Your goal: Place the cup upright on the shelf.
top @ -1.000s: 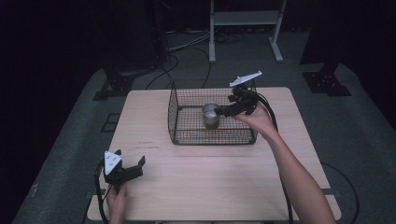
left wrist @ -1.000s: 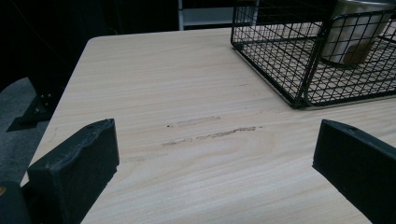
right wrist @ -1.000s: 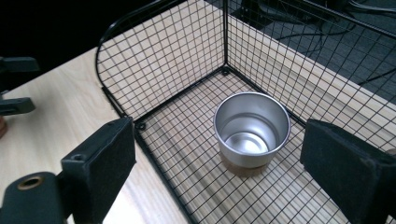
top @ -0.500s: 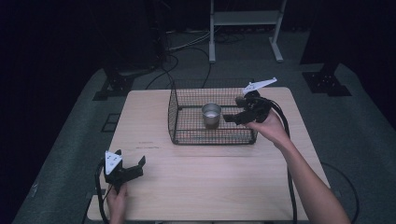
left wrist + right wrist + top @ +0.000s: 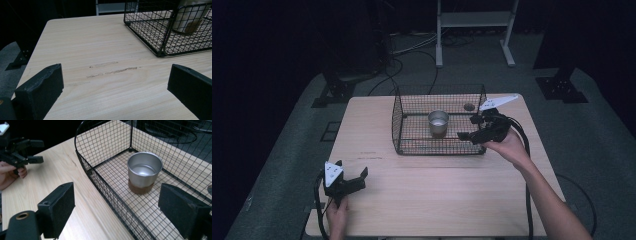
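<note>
The metal cup point(image 5: 438, 122) stands upright on its brown base inside the wire basket point(image 5: 412, 145), near the middle. The right tool point(image 5: 472, 127) hovers at the basket's 3 o'clock edge, jaws wide and empty. The left tool point(image 5: 357, 177) rests at the tabletop's point(image 5: 437, 190) 7 o'clock corner, jaws wide.

Pale wooden table point(image 5: 437, 195) under a black wire basket point(image 5: 412, 145).

Past my right hand-held gripper point(image 5: 468, 128), beyond the pale wooden worktop point(image 5: 437, 200), a white metal stand point(image 5: 474, 30) rises from the grey floor mat point(image 5: 292, 160), with black cables point(image 5: 412, 55) trailing beside it.
</note>
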The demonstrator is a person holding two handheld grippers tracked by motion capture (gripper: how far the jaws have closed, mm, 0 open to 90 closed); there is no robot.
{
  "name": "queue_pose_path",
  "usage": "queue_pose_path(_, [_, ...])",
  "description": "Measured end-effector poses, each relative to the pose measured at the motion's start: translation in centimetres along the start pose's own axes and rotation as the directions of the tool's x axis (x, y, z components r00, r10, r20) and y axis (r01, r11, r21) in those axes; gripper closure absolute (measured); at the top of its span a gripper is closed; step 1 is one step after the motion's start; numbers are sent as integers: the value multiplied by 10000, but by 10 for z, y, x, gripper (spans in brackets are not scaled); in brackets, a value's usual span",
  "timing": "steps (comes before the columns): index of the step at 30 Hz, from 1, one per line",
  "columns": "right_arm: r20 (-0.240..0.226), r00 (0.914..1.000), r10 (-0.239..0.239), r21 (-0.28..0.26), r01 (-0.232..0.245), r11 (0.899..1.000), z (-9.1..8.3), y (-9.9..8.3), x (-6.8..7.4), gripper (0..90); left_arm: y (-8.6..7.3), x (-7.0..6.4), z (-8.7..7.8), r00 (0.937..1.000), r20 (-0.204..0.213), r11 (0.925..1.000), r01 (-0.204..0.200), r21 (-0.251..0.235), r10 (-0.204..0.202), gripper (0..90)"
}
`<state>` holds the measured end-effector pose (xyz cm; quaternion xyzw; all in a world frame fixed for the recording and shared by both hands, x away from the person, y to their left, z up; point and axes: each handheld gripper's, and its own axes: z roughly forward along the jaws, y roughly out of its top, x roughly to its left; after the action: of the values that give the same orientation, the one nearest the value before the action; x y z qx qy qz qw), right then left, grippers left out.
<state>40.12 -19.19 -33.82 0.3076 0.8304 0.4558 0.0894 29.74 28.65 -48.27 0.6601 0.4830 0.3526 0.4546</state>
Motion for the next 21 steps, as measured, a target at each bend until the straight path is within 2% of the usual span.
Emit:
queue_pose_path(11, [136, 9998, 108, -16, -108, 9999, -7, -18, -2, 132, 0, 0, 0, 10000, 0, 10000, -31, 41, 31, 0])
queue_pose_path(21, [42, 9996, 291, -153, -290, 9995, -11, -34, -1, 133, 0, 0, 0, 10000, 2, 10000, -12, 18, 12, 0])
